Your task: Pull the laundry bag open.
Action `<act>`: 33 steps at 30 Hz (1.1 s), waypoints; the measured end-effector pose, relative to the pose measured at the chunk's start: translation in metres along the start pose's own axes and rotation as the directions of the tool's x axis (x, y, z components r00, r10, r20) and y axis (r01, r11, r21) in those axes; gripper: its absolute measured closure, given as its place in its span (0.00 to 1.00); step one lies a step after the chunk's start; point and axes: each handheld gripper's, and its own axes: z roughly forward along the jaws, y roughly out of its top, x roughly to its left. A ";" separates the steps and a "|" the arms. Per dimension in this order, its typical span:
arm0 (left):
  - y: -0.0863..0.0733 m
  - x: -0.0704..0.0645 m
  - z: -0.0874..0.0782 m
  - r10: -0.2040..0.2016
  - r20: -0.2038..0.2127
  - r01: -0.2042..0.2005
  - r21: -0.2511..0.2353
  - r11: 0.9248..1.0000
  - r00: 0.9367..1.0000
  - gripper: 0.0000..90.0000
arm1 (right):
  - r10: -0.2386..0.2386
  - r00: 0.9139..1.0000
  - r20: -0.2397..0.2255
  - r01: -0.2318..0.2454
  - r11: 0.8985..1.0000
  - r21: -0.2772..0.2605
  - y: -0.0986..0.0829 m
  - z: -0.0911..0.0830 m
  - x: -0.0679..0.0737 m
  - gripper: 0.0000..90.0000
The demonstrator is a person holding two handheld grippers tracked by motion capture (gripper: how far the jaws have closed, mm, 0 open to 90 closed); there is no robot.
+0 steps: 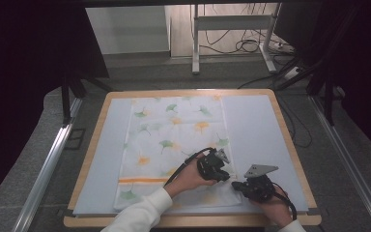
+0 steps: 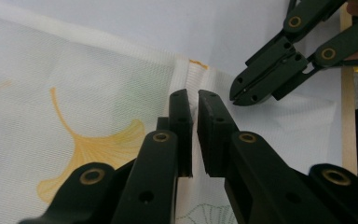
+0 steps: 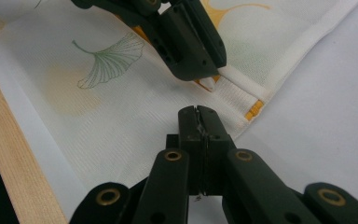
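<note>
The cloth (image 1: 174,145) is lying flat on the pad (image 1: 256,135), its long axis running away from the person, and all the action is sitting at its near right edge. Both tongs are working that hem. The left tongs (image 2: 195,105) are nipping a raised ridge of hem (image 2: 193,74) between their tips, jaws almost together with only a sliver of fabric in the gap. In the high view they (image 1: 222,166) are reaching across from the person's left, lying just up the edge from the other pair. The right tongs (image 3: 198,122) are pressed tight together on the cloth's edge nearer the person, a thin fold seeming to be caught in the seam between the jaws, though that is hard to confirm. The two sets of tips are sitting just beside each other along the same hem, apart but close. So the cloth is spreading away to the left of both tongs, and the bare pad to their right. My read: a lift here would be carrying this edge leftward over the cloth, and neither hand is nearer, both already being on it.
</note>
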 end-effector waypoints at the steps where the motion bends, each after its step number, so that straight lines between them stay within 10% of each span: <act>1: 0.000 0.000 0.000 -0.001 0.011 0.001 0.001 1.000 1.000 0.94 | 0.000 1.000 -0.001 0.000 1.000 0.001 0.000 0.000 0.000 0.98; 18: 0.003 -0.008 0.004 0.008 -0.065 -0.008 0.009 1.000 0.998 1.00 | 0.000 1.000 0.001 0.000 1.000 0.001 0.000 0.000 0.000 0.98; 33: -0.003 -0.004 0.001 -0.078 -0.045 0.078 -0.010 0.997 0.996 1.00 | 0.009 1.000 0.000 -0.009 1.000 0.004 0.000 0.000 0.000 0.99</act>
